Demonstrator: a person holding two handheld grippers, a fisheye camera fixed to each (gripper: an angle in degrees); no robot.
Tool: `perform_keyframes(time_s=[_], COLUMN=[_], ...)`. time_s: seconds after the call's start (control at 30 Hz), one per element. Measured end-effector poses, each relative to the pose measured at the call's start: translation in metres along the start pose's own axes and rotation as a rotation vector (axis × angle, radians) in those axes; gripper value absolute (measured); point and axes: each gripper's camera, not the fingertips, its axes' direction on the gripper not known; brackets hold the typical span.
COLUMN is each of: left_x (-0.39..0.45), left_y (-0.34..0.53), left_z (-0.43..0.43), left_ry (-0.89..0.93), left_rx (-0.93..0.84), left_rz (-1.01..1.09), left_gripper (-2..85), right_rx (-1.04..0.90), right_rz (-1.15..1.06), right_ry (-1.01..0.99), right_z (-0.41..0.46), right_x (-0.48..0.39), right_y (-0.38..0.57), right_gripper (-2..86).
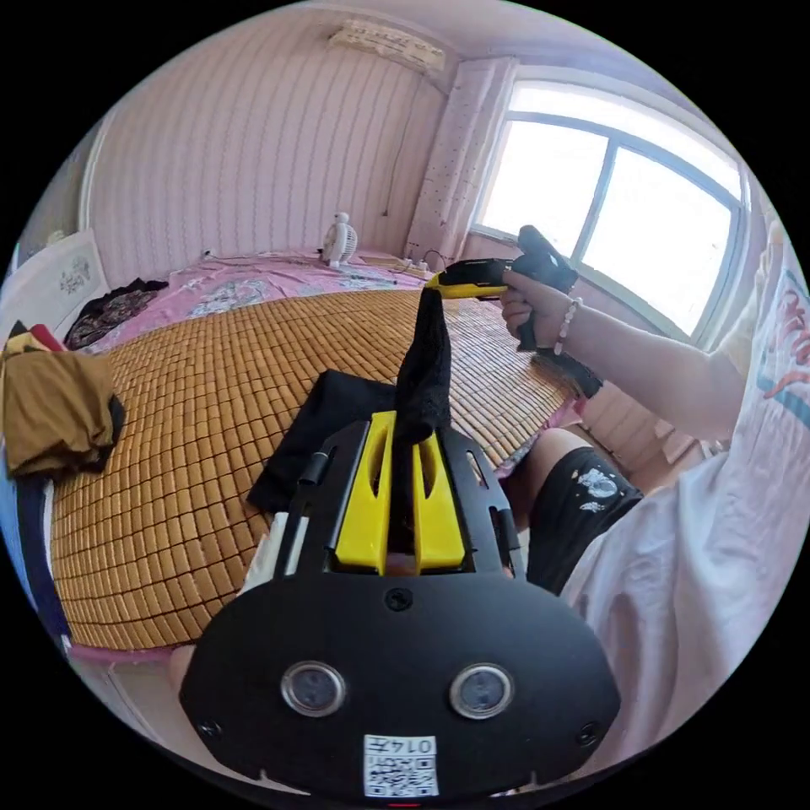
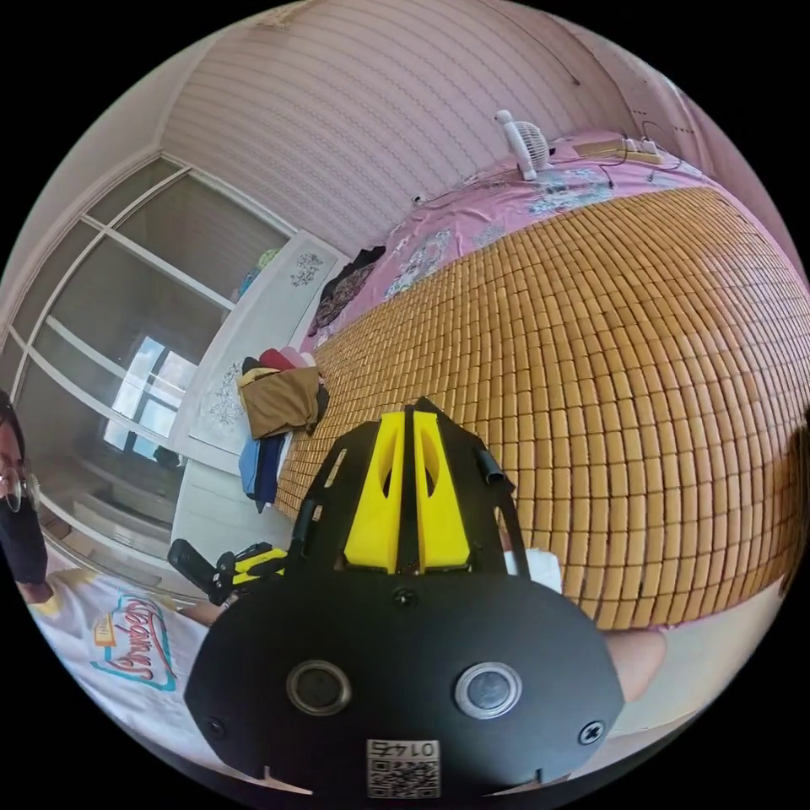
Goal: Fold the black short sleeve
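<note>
Jaws of left gripper [image 1: 403,439] pinched narrow on black short sleeve shirt [image 1: 354,422]; right gripper [image 1: 434,285] clamped on same garment's far end, yellow jaws together in right gripper view too. Cloth strip strung taut btwn both, long axis running from left jaws up to right; rest of shirt draped on bamboo mat [image 1: 211,380] below. Left nearer the bulk. Likely next: spread w/ both grippers, lay flat. Brown clothes pile [image 1: 55,413] well apart.
</note>
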Motion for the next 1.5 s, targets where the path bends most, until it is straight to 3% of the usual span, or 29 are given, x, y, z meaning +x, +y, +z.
perform_keyframes(time_s=[0.1, 0.27, 0.4, 0.53, 0.7, 0.83, 0.97, 1.07, 1.3, 1.5], left_x=[-0.055, -0.12, -0.123, -0.113, -0.099, -0.084, -0.076, -0.088, -0.108, -0.106], left_y=[0.011, 0.027, 0.021, 0.015, 0.011, -0.003, -0.021, -0.027, -0.03, -0.039], left_z=[0.007, 0.029, 0.033, 0.057, 0.073, 0.058, 0.033, 0.041, 0.065, 0.073], left_ry=[-0.139, -0.144, -0.107, -0.112, -0.233, -0.261, -0.21, -0.241, -0.28, -0.237], left_rx=[-0.053, -0.229, -0.213, -0.329, -0.384, -0.346, -0.21, -0.225, -0.312, -0.303], left_rz=[-0.194, -0.425, -0.374, -0.274, -0.171, -0.122, -0.086, -0.133, -0.24, -0.227], left_gripper=[7.4, 10.5, 10.4, 8.6, 2.1, 0.0, -0.6, -0.7, 3.3, 9.6], right_rx=[-0.053, -0.263, -0.352, -0.429, -0.555, -0.461, -0.37, -0.314, -0.371, -0.433], right_rz=[-0.079, -0.185, -0.337, -0.488, -0.443, -0.402, -0.474, -0.496, -0.376, -0.428], right_ry=[0.052, 0.24, 0.364, 0.476, 0.523, 0.466, 0.454, 0.451, 0.435, 0.446], right_z=[0.062, 0.151, 0.188, 0.221, 0.257, 0.23, 0.192, 0.177, 0.207, 0.23], right_x=[-0.04, -0.069, -0.093, -0.116, -0.111, -0.122, -0.143, -0.152, -0.128, -0.127], right_y=[-0.038, -0.055, -0.049, -0.047, -0.047, -0.045, -0.035, -0.032, -0.033, -0.02], right_gripper=[5.7, 8.4, 10.4, 10.4, 6.9, 0.0, -0.6, -0.5, 6.8, 13.8])
